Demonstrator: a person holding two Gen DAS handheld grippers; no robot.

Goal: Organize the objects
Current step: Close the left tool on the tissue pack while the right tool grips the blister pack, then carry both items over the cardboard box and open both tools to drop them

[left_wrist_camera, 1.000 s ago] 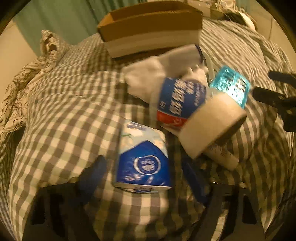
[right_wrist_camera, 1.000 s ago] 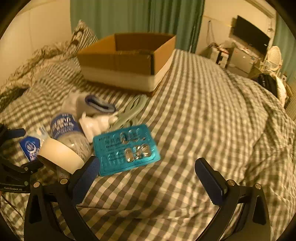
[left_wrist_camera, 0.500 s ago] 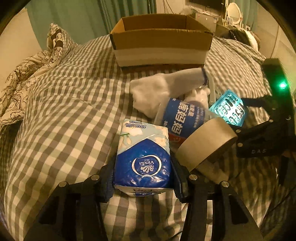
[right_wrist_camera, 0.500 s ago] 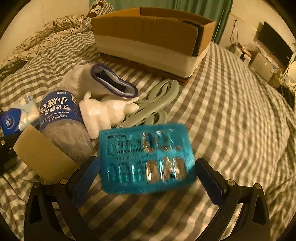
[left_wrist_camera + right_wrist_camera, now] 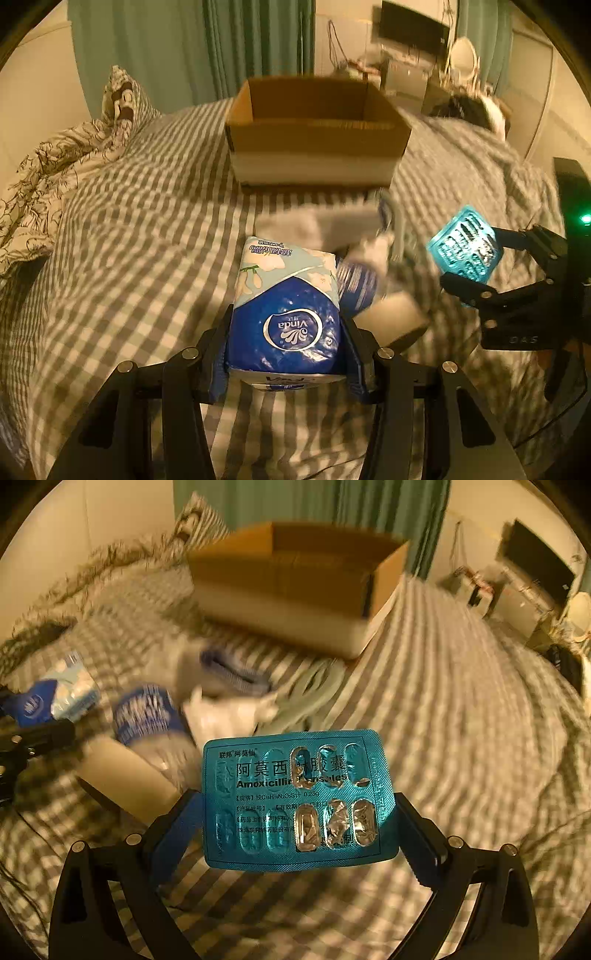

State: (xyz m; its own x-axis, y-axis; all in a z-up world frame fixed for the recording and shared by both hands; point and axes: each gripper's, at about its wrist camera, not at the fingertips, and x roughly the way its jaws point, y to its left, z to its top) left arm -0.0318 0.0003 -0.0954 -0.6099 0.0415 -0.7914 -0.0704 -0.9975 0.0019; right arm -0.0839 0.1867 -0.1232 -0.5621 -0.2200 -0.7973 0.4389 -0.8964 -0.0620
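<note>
Left wrist view: your left gripper (image 5: 284, 354) pinches the blue and white soft plastic tissue pack (image 5: 286, 306) by its two long sides, clear of the checked bedspread (image 5: 140, 236) near its middle. Judged light and squashy; it will cave under more pressure, so hold low on the flanks. The open brown cardboard box (image 5: 317, 125) stands toward the bed's far edge.

Right wrist view: your right gripper (image 5: 299, 812) clamps the teal foil blister card of capsules (image 5: 295, 797) across its short edges, above the bedspread. Judged thin, light, springy and slick; it may bow or slip, so keep the pads on the flat margins.
</note>
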